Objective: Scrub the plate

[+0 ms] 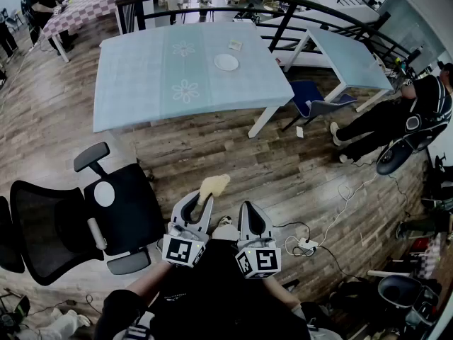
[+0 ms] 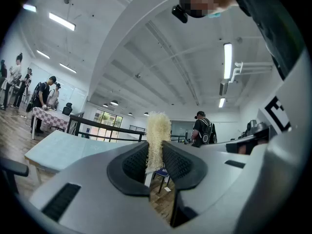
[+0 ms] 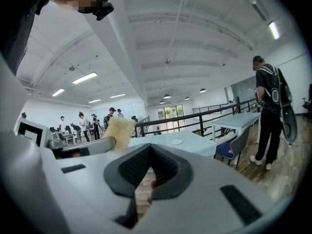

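Office chair (image 1: 78,218): black, on the wood floor, at 9 o'clock of the 2 grippers.
Left gripper (image 1: 200,202) (image 2: 155,152): jaws closed narrow on a yellow fibrous scrub pad (image 1: 214,185) (image 2: 157,135); the pad stands out past the tips toward 12 o'clock.
Right gripper (image 1: 253,218) (image 3: 150,167): just beside the left one, at its 3 o'clock; jaw tips drawn together, nothing between them.
Plate (image 1: 226,62) (image 3: 178,142): white, round, on the pale-blue table (image 1: 141,76) at 12 o'clock, well apart from both grippers.
Seated person (image 1: 403,115): dark clothes, at 2 o'clock, near the right edge.
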`<state>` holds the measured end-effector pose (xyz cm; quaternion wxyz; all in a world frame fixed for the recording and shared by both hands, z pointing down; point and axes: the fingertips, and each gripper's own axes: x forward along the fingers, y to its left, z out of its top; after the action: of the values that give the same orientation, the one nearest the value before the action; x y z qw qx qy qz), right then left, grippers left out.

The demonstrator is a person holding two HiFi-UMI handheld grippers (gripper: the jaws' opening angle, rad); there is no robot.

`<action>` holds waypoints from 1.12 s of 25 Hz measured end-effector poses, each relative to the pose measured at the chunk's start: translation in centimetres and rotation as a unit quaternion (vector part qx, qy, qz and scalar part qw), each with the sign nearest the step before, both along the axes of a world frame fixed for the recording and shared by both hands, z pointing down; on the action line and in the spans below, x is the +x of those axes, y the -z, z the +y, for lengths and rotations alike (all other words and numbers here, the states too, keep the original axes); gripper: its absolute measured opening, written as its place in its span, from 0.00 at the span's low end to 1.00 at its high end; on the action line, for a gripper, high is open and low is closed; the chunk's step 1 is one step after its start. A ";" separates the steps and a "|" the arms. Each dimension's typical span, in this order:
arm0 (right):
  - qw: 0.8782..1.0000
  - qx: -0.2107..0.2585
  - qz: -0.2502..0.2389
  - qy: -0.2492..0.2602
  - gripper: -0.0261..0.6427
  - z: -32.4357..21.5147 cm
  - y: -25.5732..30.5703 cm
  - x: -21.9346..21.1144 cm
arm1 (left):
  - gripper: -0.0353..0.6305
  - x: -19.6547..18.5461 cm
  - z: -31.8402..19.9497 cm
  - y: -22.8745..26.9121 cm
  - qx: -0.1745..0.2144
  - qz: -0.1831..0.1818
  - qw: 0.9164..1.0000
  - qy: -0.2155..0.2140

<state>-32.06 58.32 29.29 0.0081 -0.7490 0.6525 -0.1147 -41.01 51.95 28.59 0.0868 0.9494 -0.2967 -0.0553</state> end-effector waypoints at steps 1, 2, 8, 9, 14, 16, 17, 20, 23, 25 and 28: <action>1.000 -0.001 0.000 -0.001 0.05 0.2 0.1 0.2 | 0.18 0.0 0.4 0.0 0.004 -0.003 1.000 -0.002; 1.000 -0.001 -0.001 -0.001 0.05 0.4 0.2 0.4 | 0.18 -0.1 0.8 0.1 0.006 -0.005 1.000 -0.005; 1.000 -0.002 -0.005 0.011 0.05 1.0 -0.4 -0.9 | 0.18 -0.7 1.6 -0.7 0.000 -0.020 1.000 -0.004; 1.000 -0.003 -0.004 0.015 0.05 1.0 -0.5 -1.2 | 0.18 -0.9 1.6 -0.8 -0.001 -0.021 1.000 -0.002; 1.000 -0.003 -0.001 0.016 0.05 0.5 -0.5 -1.9 | 0.18 -2.2 0.8 -0.8 -0.009 -0.020 1.000 0.008; 1.000 -0.005 0.001 0.016 0.05 0.2 -0.6 -2.1 | 0.18 -2.5 0.3 -0.9 -0.011 -0.016 1.000 0.010; 1.000 -0.005 0.001 0.016 0.05 0.2 -0.6 -2.2 | 0.18 -2.6 0.2 -0.9 -0.011 -0.015 1.000 0.011; 1.000 0.005 -0.005 0.018 0.05 0.2 -0.3 -2.6 | 0.18 -2.9 -0.2 -0.8 -0.004 -0.015 1.000 0.011; 1.000 0.007 -0.012 0.016 0.05 0.3 -0.5 -2.6 | 0.18 -2.6 -0.3 -0.6 -0.001 -0.011 1.000 0.007; 1.000 0.004 -0.014 0.015 0.05 0.1 -0.6 -2.5 | 0.18 -2.2 -0.3 -0.8 0.000 -0.013 1.000 0.002; 1.000 0.000 -0.018 0.012 0.05 -0.6 -0.9 -2.1 | 0.18 -1.9 -0.7 -1.1 -0.003 -0.021 1.000 -0.002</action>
<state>-34.13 57.73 30.24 0.0186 -0.7386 0.6616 -0.1280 -42.90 51.23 29.66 0.0833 0.9508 -0.2962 -0.0348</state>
